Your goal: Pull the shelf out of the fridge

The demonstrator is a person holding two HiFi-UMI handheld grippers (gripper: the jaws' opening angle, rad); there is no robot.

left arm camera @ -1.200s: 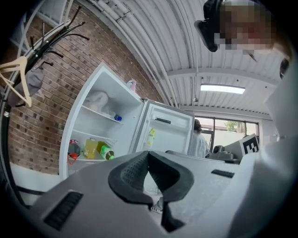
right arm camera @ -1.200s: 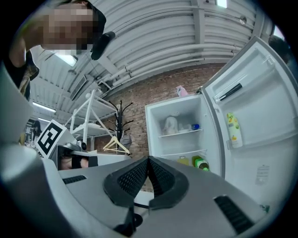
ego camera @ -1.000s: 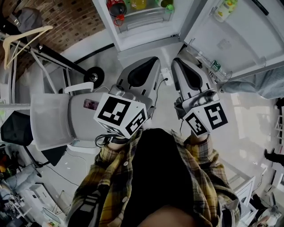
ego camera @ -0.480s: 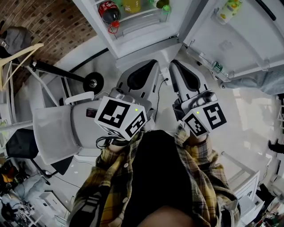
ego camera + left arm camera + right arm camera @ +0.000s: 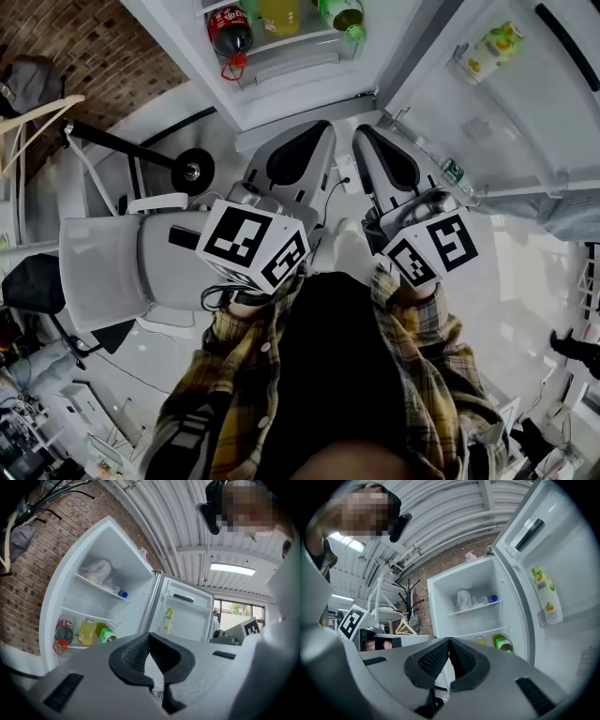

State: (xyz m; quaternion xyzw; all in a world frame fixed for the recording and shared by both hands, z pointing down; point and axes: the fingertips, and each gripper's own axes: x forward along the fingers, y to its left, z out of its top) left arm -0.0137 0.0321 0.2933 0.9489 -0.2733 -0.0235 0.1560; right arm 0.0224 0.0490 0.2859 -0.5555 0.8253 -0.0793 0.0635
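The white fridge (image 5: 281, 84) stands open ahead, at the top of the head view. A glass shelf (image 5: 101, 588) carries a white bag and a small bottle; a lower shelf (image 5: 86, 616) runs above a cola bottle (image 5: 230, 28), a yellow bottle (image 5: 279, 14) and a green bottle (image 5: 342, 14). Both shelves also show in the right gripper view, the upper shelf (image 5: 476, 607) above the lower shelf (image 5: 487, 632). My left gripper (image 5: 321, 131) and right gripper (image 5: 362, 136) point side by side at the fridge, short of it. Each is shut with nothing between its jaws, as seen on the left gripper (image 5: 150, 637) and the right gripper (image 5: 449, 641).
The fridge door (image 5: 525, 112) swings open at the right and holds a juice bottle (image 5: 494, 52). A white chair (image 5: 103, 272) stands at the left, near a wheeled stand (image 5: 192, 173) and a coat hanger (image 5: 37, 112) by the brick wall.
Both grippers have moved toward the fridge together; its bottles and door now sit larger and nearer in the head view. Both stay shut.
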